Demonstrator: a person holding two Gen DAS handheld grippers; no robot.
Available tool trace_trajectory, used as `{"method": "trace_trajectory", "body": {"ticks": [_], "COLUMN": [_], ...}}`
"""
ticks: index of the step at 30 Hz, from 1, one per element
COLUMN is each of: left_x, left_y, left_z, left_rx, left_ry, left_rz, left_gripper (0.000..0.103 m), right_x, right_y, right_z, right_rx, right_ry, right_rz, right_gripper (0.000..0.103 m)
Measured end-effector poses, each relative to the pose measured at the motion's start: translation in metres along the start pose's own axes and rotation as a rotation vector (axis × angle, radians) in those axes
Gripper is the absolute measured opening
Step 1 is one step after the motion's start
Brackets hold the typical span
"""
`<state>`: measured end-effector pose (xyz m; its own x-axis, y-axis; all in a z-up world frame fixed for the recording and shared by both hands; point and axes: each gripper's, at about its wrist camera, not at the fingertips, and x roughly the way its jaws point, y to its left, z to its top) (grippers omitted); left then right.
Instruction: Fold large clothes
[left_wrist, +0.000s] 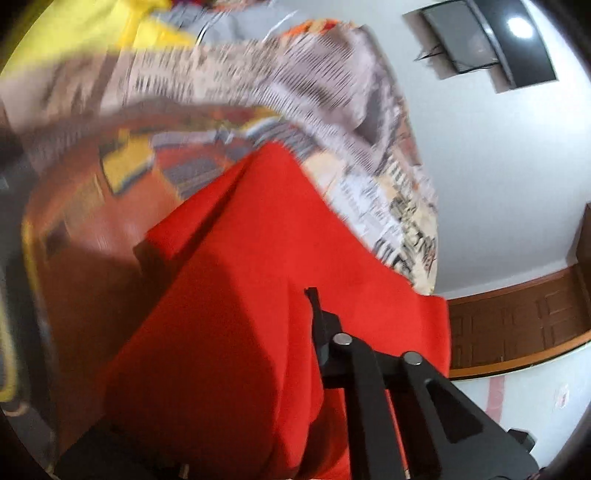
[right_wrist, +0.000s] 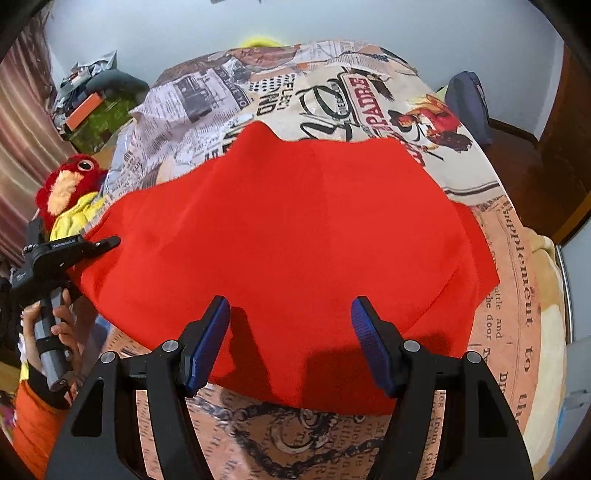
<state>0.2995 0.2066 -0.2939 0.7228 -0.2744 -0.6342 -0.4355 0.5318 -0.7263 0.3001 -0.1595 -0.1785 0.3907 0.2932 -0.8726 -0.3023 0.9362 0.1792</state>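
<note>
Item: red garment (right_wrist: 295, 229). It lies spread over the bed's printed cover (right_wrist: 369, 99), partly folded by my reckoning, with a second layer showing along its right side.

Step in hand: judged to be mid-fold. My left side has an edge of the cloth; my right side is free. The next move likely calls for carrying the held edge across the body of the garment and laying it flat, or for my right gripper to come down on the near hem and take it.

Left gripper (right_wrist: 110, 242): seen from the right wrist camera at the garment's left edge, its fingers closed narrow with their tip against the red cloth. In its own view the picture is blurred; red cloth (left_wrist: 258, 295) drapes over one side, hiding one finger (left_wrist: 314, 302) partly, so I take it to be holding the fabric. My left hand (right_wrist: 51, 332) wraps the grip from below, handle tilted, orange sleeve at the wrist.

Right gripper (right_wrist: 290, 314): fingers spread wide, blue pads (right_wrist: 210, 343) bare, nothing between them. It hovers over the near hem, pointing forward across the bed.

Also present: a red and yellow stuffed parrot (right_wrist: 70, 181) just beside the garment's left edge; a dark bag (right_wrist: 469, 103) at the far right of the bed.
</note>
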Motion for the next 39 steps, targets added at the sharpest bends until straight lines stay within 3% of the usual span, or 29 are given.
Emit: {"method": "trace_trajectory", "body": {"ticks": [10,15,18,23,28,30,34,39], "left_x": [-0.084,-0.117,-0.124,-0.103,-0.088,-0.079,-0.055,-0.007], "left_y": [-0.063,-0.101,-0.119,-0.147,-0.175,-0.192,-0.229,-0.267], "left_z": [0.021,0.013,0.004,-0.011,-0.030,-0.039,-0.064,-0.120], "left_rx": [0.249,0.433,0.521,0.603,0.656,0.688,0.753,0.849], "left_ry": [-0.244,-0.378,-0.406,-0.365,-0.323,-0.309,-0.259,-0.110], "left_rz": [0.020,0.080,0.093,0.093,0.055,0.037,0.006,-0.049], "left_gripper": [0.006,0.006,0.006,0.006,0.006,0.006,0.006,0.006], "right_x": [-0.002,0.027,0.048,0.067,0.042,0.025,-0.005,-0.019], "right_y": [0.076,0.119,0.135,0.135,0.102,0.081,0.020,-0.049], "right_z": [0.027,0.027,0.022,0.019,0.022,0.019,0.010,-0.010], "right_rx": [-0.132,-0.217,-0.246,-0.202,-0.138,-0.108,-0.051,0.074], "right_ry": [-0.042,0.011,0.053,0.128,0.101,0.055,-0.017,-0.010], "right_rz": [0.046,0.082,0.118,0.190,0.244,0.222,0.095,0.010], "right_gripper": [0.065,0.065,0.065,0.068,0.068,0.068,0.068,0.068]}}
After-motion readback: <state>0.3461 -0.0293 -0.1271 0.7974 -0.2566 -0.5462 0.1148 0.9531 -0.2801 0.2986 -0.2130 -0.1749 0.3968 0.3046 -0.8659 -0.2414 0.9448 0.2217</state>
